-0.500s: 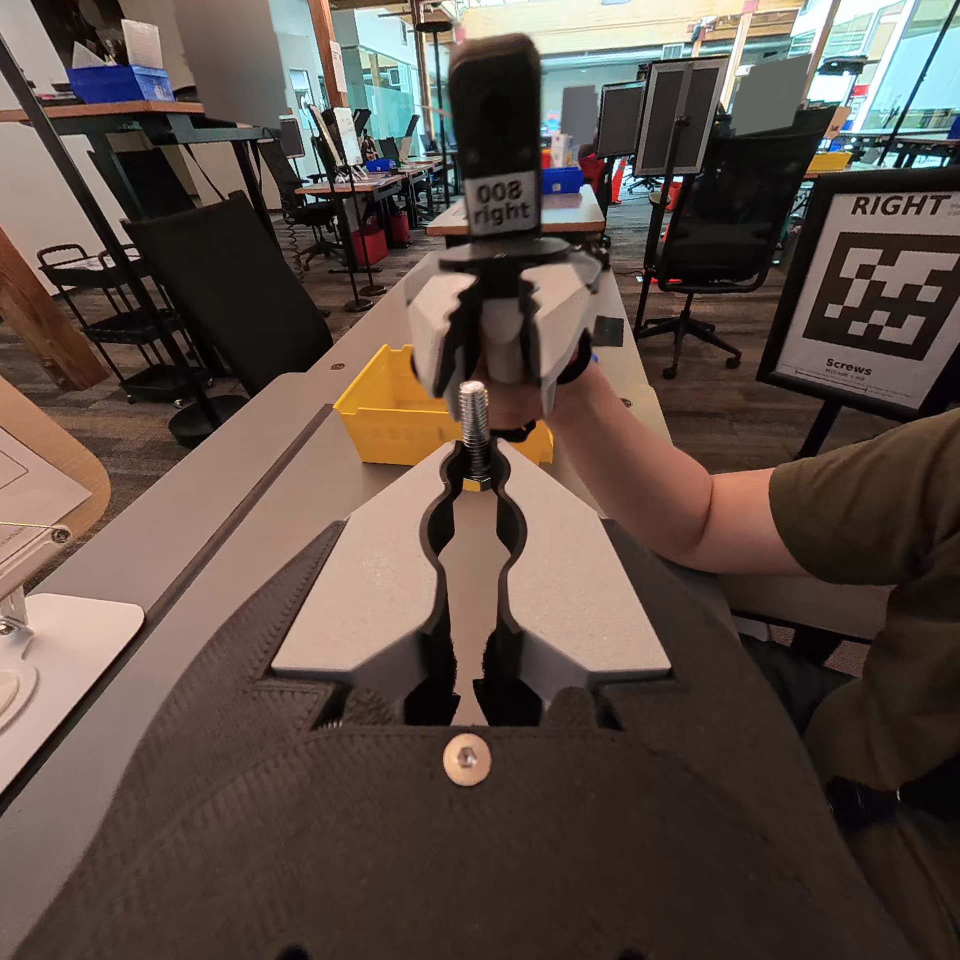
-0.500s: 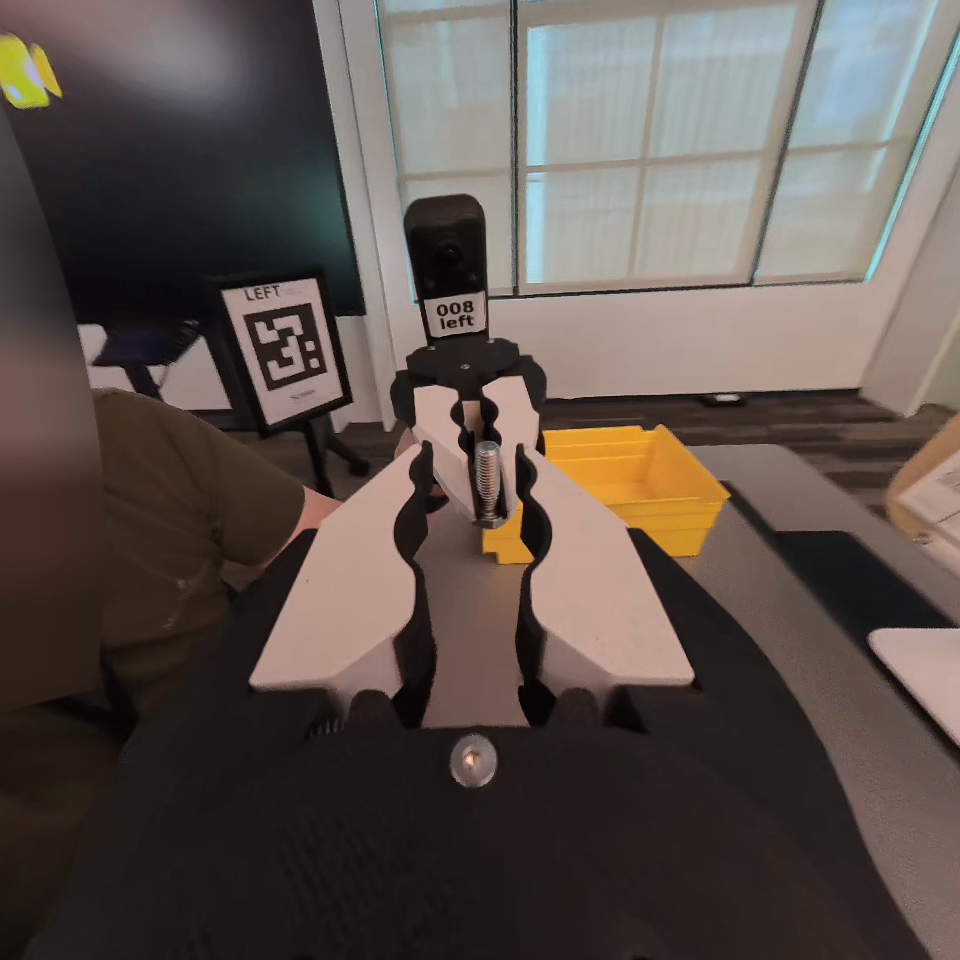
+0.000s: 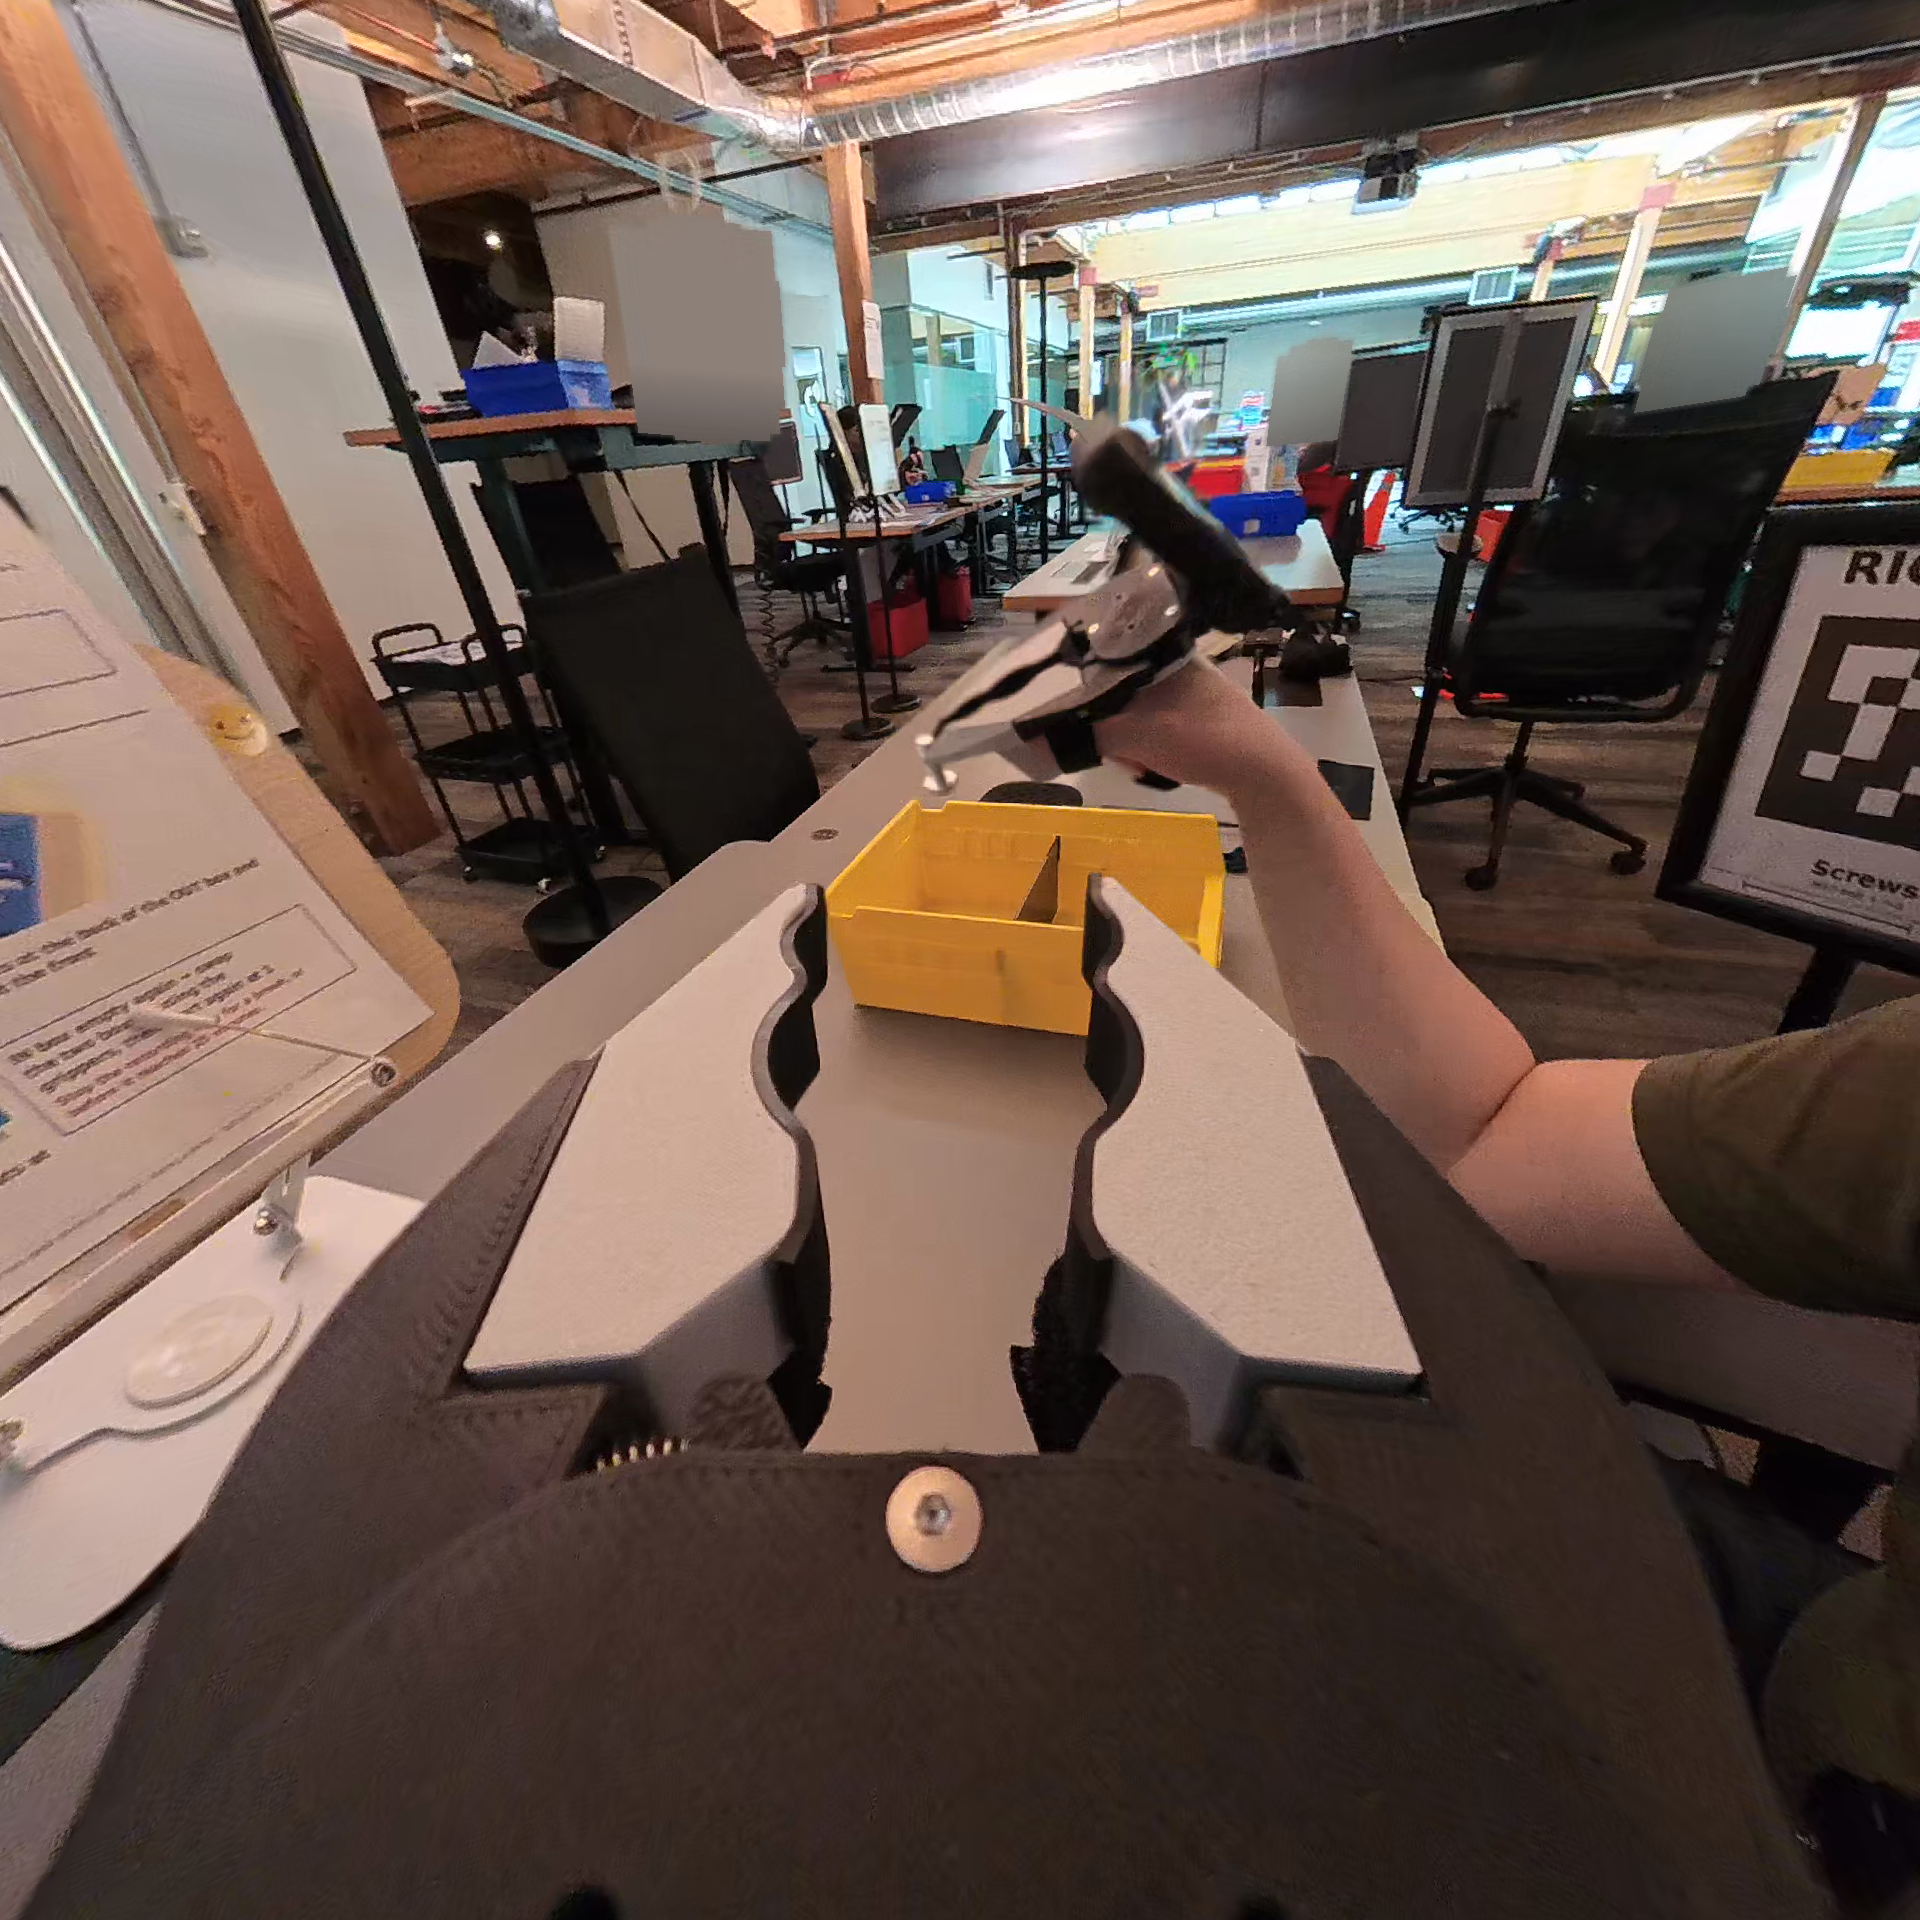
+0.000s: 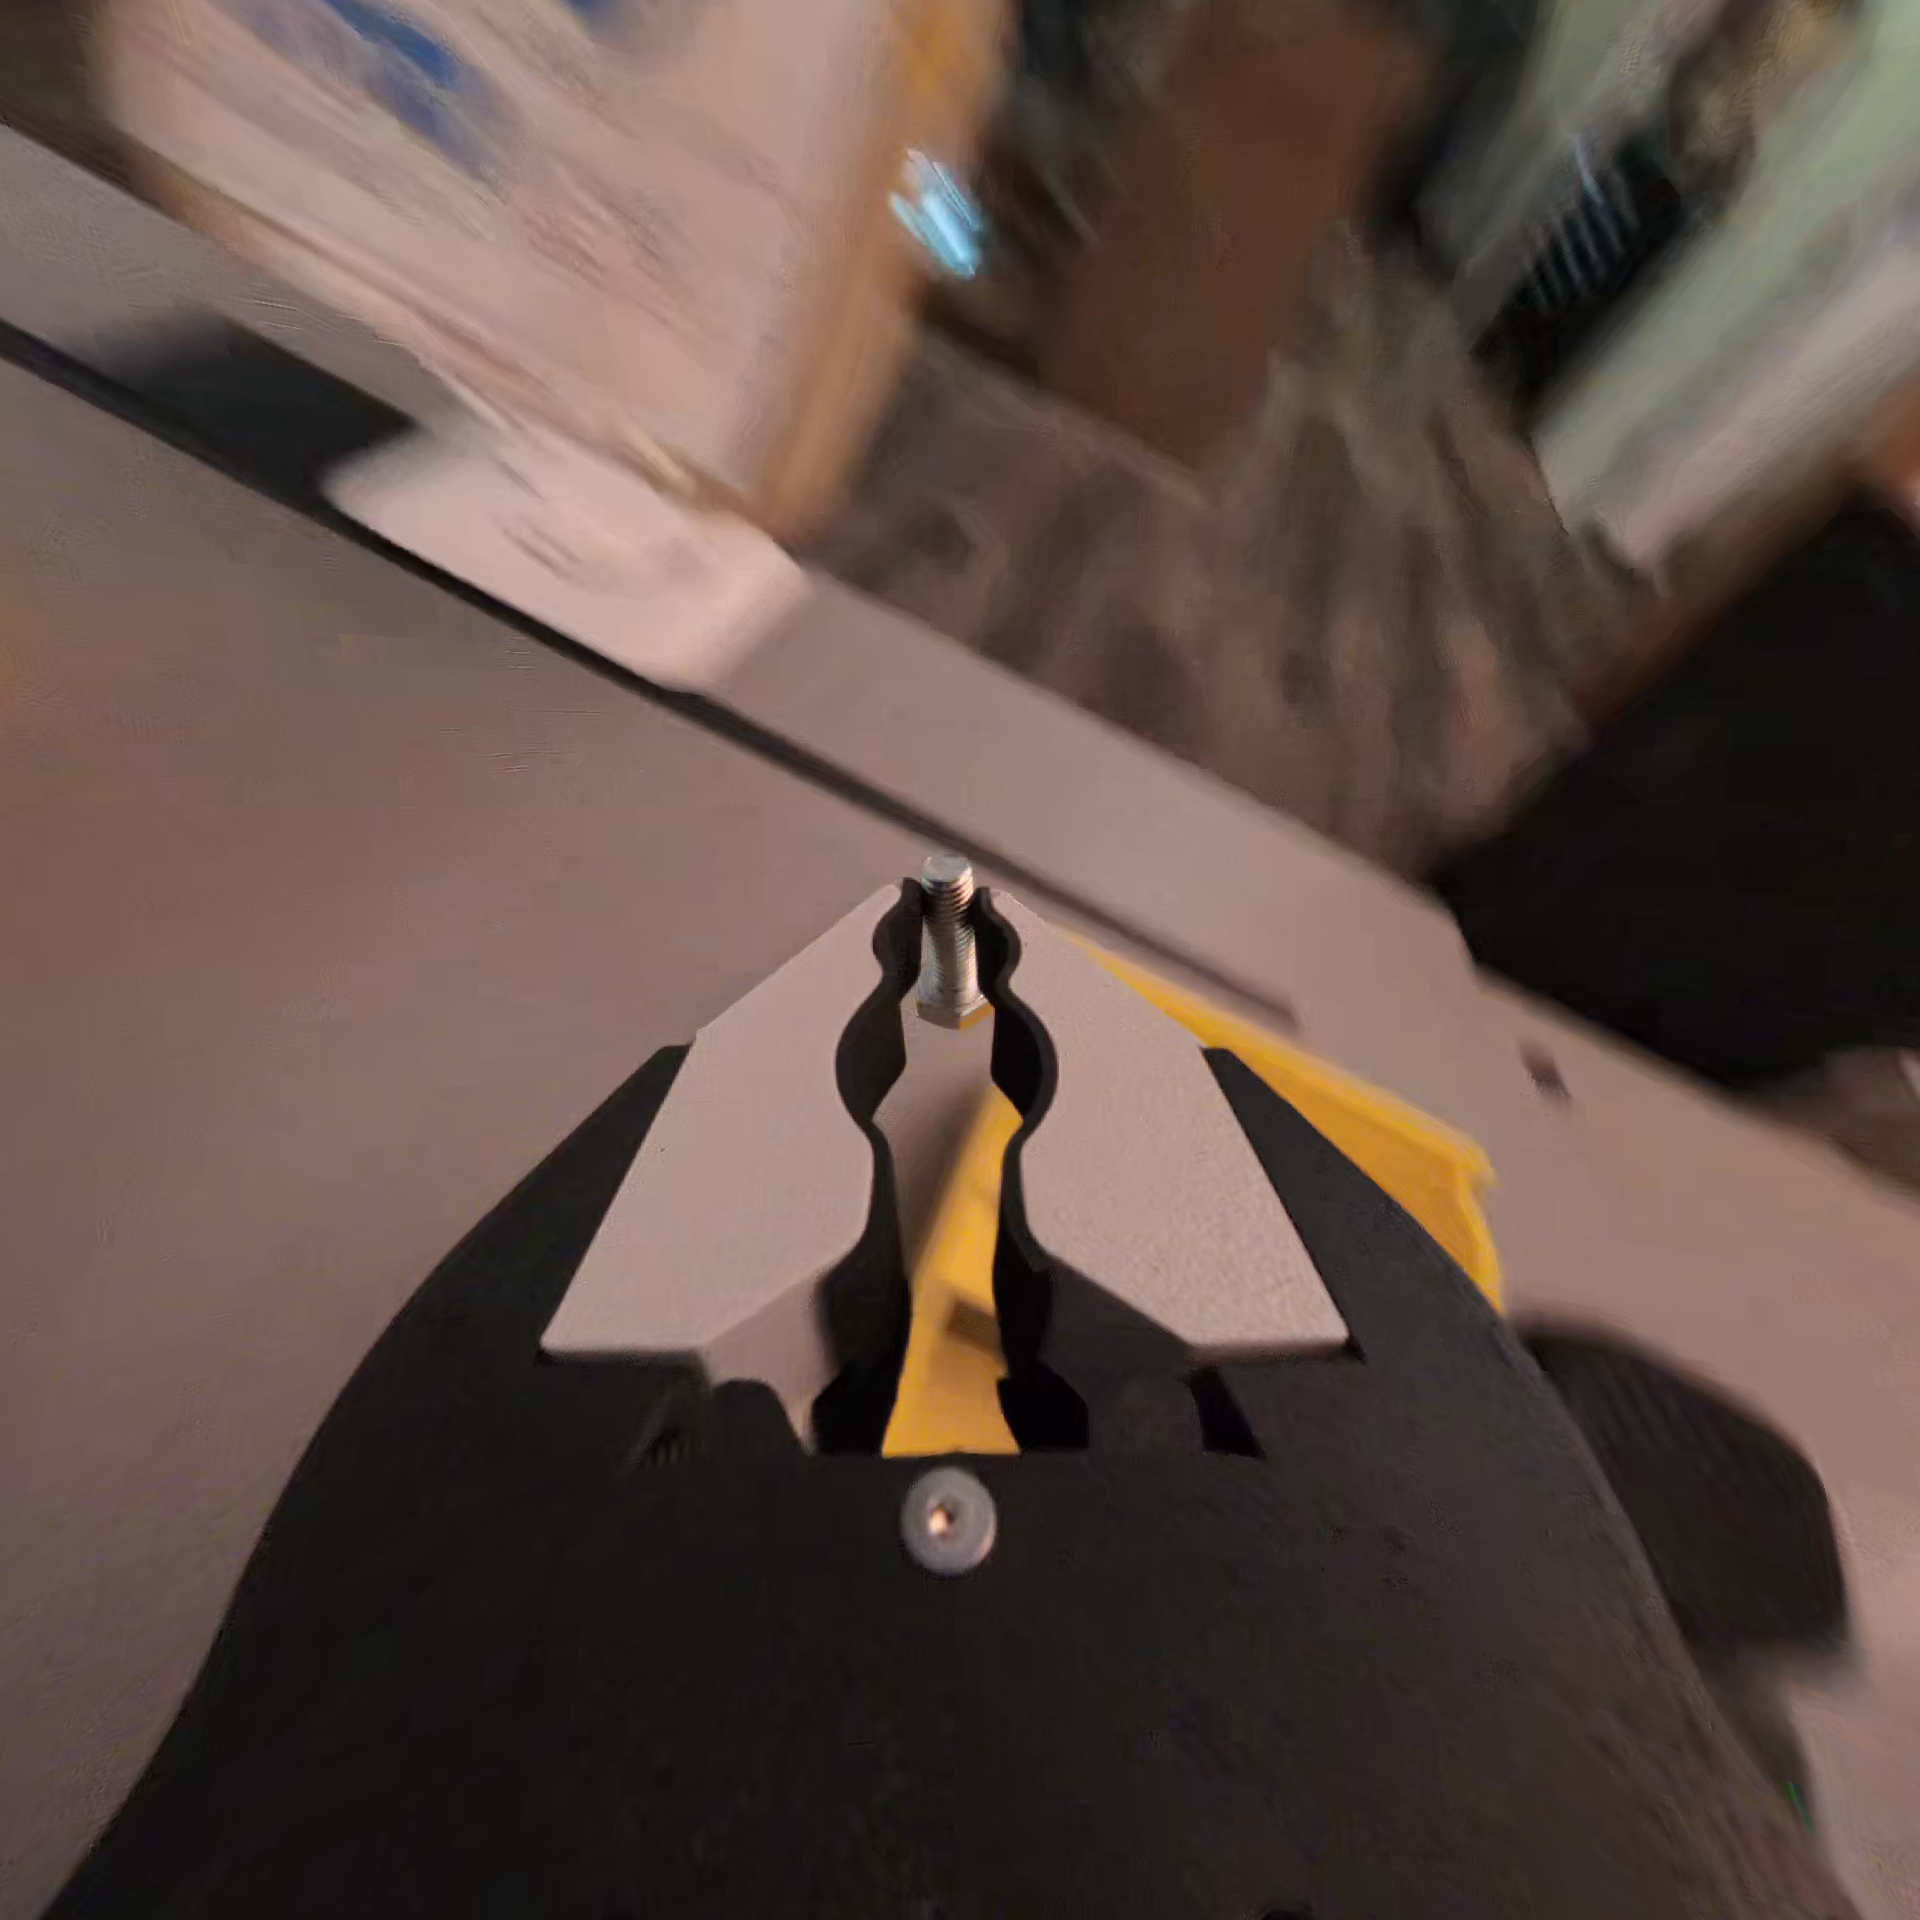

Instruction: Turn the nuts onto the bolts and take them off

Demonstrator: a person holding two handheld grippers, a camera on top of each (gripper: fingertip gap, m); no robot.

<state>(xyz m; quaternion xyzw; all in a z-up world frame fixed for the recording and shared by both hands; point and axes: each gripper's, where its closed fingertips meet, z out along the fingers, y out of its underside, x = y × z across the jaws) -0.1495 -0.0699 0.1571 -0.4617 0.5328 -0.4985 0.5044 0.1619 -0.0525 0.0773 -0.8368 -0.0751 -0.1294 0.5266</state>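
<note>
A bolt (image 4: 945,951) is clamped in the right gripper (image 4: 943,914) above the yellow bin (image 3: 1023,914); the left gripper (image 3: 951,914) is spread wide, empty.

Shiny threaded metal bolt (image 4: 945,954), matt grey grainy claw fingers (image 3: 665,1195), glossy, probably plastic, yellow bin (image 3: 966,935)

Left view is bright and sharp, with edges bent by the wide lens; right view's background smears with motion blur.
</note>
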